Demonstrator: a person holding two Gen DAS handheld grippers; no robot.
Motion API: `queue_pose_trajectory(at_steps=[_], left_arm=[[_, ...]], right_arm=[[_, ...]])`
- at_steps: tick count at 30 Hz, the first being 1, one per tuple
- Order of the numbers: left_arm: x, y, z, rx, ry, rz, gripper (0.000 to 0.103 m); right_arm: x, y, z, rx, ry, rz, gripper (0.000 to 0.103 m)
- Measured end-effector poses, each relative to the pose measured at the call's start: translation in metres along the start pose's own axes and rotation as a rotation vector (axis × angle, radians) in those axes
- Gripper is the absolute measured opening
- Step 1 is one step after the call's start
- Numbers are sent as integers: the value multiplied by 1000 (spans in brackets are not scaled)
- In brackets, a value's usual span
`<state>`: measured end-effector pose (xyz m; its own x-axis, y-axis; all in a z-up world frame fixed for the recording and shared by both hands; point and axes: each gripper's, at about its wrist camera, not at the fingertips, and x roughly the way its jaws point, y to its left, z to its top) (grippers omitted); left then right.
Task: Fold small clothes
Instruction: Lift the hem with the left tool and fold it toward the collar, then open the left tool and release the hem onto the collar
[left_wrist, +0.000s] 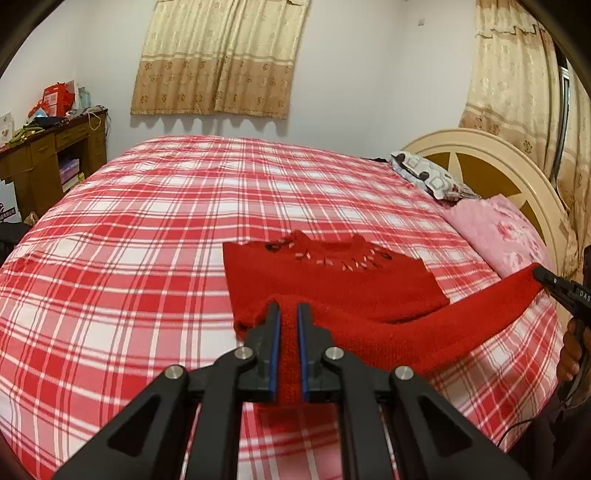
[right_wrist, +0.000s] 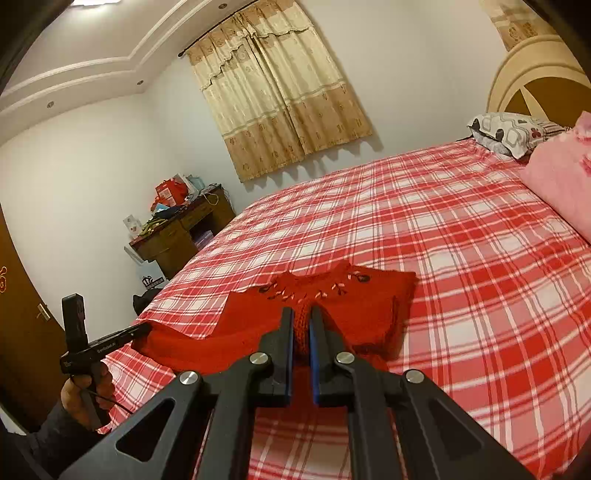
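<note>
A small red knit sweater (left_wrist: 332, 280) with a beaded neckline lies on the red plaid bed (left_wrist: 147, 229), partly folded. My left gripper (left_wrist: 288, 310) is shut on its near edge, red knit pinched between the blue pads. My right gripper (left_wrist: 537, 275) shows at the right edge of the left wrist view, shut on the other end of the stretched red strip. In the right wrist view the right gripper (right_wrist: 301, 314) pinches red knit, the sweater (right_wrist: 369, 295) lies just beyond, and the left gripper (right_wrist: 142, 328) holds the fabric's left end.
A pink floral pillow (left_wrist: 506, 232) and a patterned pillow (left_wrist: 428, 177) lie by the cream headboard (left_wrist: 491, 162). A cluttered wooden desk (left_wrist: 48, 147) stands beyond the bed's far left. Curtains (left_wrist: 221, 59) hang on the wall.
</note>
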<state>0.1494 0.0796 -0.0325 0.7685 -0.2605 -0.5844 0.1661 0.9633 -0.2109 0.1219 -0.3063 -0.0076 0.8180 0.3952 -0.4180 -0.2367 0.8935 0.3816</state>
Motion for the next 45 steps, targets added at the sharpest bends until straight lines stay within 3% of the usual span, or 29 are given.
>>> queue_pose_trajectory(at_steps=[11,21,40,43,45], left_arm=[[33,3,36,-9,-8,11,9],[85,10,60,-17,24,28,9],[187,22,55,21,176,94,11],[195,25,60,25,158,190,16],[194,38,62,-29,154,183,17]], right_arm=[[45,-6,36,-14,9,-25,6],[96,-31,47,13,60,-77,6],[196,-93,43,59,181,-225,7],[217,-97,47,17,209,-259,10],[217,-95,46,-3,179,-294,27]])
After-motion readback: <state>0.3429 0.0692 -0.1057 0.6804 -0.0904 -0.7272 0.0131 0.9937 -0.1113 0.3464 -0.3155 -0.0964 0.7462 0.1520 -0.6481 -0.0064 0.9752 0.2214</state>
